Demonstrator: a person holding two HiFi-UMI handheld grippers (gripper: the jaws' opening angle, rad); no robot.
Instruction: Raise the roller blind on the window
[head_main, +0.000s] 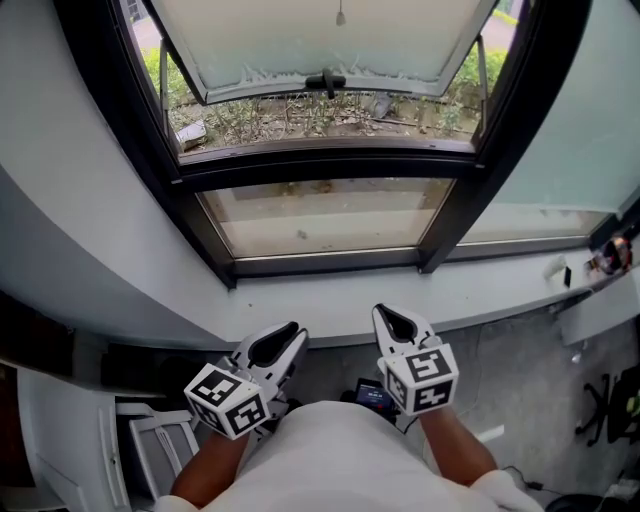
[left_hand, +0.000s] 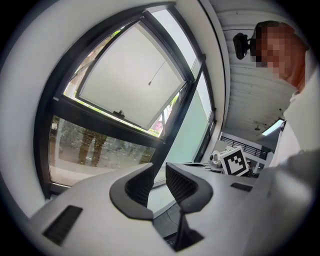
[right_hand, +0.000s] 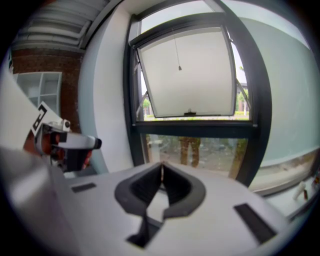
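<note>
The white roller blind (head_main: 320, 35) covers the tilted-out upper sash of the black-framed window (head_main: 330, 165). Its thin pull cord hangs in front, ending in a small bead (head_main: 340, 16); the bead also shows in the left gripper view (left_hand: 148, 83) and the right gripper view (right_hand: 180, 68). Both grippers are low, near the person's body, well short of the window. My left gripper (head_main: 292, 334) has its jaws apart with nothing between them (left_hand: 160, 169). My right gripper (head_main: 390, 316) has its jaw tips touching, empty (right_hand: 161, 166).
A black handle (head_main: 326, 80) sits on the sash's lower edge. The pale sill (head_main: 330, 298) runs below the fixed lower pane. Small items lie at the sill's right end (head_main: 608, 255). A white shelf unit (head_main: 150, 440) stands lower left, a chair base (head_main: 600, 400) lower right.
</note>
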